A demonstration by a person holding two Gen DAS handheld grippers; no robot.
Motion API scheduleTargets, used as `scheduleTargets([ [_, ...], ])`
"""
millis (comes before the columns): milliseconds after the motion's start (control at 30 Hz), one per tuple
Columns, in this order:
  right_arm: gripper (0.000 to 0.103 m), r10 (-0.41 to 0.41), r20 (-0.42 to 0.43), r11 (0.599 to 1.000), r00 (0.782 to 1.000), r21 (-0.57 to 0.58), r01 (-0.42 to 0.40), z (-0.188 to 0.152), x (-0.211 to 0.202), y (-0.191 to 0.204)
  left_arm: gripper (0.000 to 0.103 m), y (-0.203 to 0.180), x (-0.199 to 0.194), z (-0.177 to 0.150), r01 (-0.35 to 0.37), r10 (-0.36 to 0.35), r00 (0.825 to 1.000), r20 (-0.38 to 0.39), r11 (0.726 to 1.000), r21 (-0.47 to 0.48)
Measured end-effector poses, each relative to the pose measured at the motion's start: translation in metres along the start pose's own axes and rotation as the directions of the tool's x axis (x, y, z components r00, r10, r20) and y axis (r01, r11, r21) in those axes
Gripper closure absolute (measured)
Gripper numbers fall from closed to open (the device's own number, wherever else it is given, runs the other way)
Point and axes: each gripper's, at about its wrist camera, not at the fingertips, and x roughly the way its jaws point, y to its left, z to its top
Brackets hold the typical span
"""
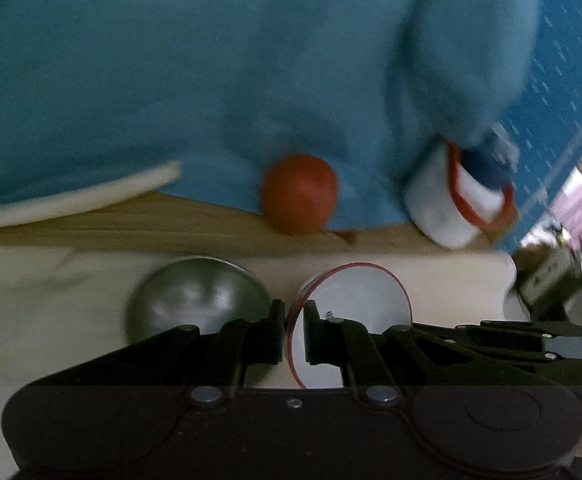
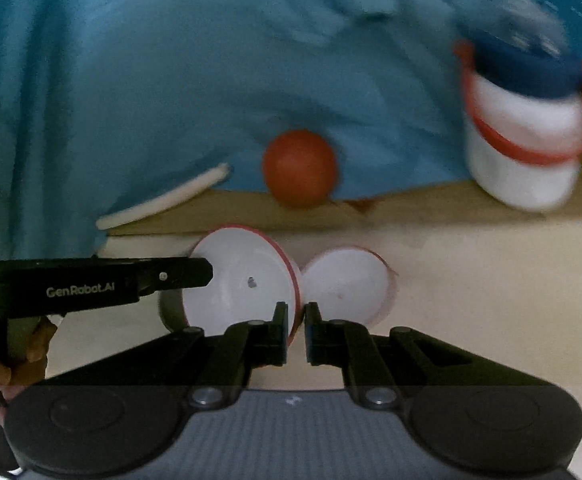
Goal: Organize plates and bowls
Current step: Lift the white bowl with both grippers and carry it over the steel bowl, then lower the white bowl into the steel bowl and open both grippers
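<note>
My left gripper (image 1: pixel 293 330) is shut on the left rim of a white bowl with a red rim (image 1: pixel 359 300). The right gripper (image 1: pixel 415 327) reaches in from the right to the same bowl's opposite rim. In the right wrist view my right gripper (image 2: pixel 295 330) is shut on that bowl's (image 2: pixel 243 280) red edge, and the left gripper (image 2: pixel 207 270) meets its far side. A second white bowl (image 2: pixel 347 284) lies just to the right of it. A steel bowl (image 1: pixel 195 296) sits to the left, mostly hidden behind the held bowl in the right wrist view.
A stack of white red-rimmed bowls (image 2: pixel 527 136) with a dark blue one on top stands at the back right. An orange ball (image 2: pixel 299 168) and a white plate edge (image 2: pixel 163 200) rest on a wooden strip (image 1: pixel 171 224) against blue cloth (image 1: pixel 211 60). The cream tabletop (image 2: pixel 471 280) runs right.
</note>
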Motion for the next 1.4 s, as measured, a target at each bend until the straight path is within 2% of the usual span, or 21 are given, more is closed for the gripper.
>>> scheduleTargets([
  [33, 0.094, 0.006, -0.002, 1.0, 1.0, -0.017, -0.006, 0.004, 0.004, 0.005, 0.094, 0.006, -0.002, 0.001, 0.033, -0.031, 0.999, 0.031, 0.998, -0.059],
  [200, 0.094, 0.032, -0.03, 0.995, 0.999, -0.098, -0.035, 0.02, 0.025, 0.034, 0.094, 0.038, -0.011, -0.002, -0.003, 0.012, 0.998, 0.059, 0.99, -0.141],
  [433, 0.094, 0.053, -0.07, 0.989, 0.996, -0.131, -0.062, 0.028, 0.052, 0.053, 0.094, 0.065, -0.006, -0.003, -0.043, 0.053, 0.998, 0.046, 0.979, -0.199],
  [933, 0.094, 0.038, -0.148, 0.99, 0.988, -0.128, -0.057, 0.035, 0.086, 0.055, 0.095, 0.086, 0.023, -0.004, -0.099, 0.088, 0.994, -0.063, 0.974, -0.206],
  [1400, 0.094, 0.027, -0.2, 0.991, 0.979, -0.121, -0.052, 0.039, 0.104, 0.053, 0.095, 0.086, 0.035, -0.001, -0.116, 0.098, 0.99, -0.104, 0.976, -0.185],
])
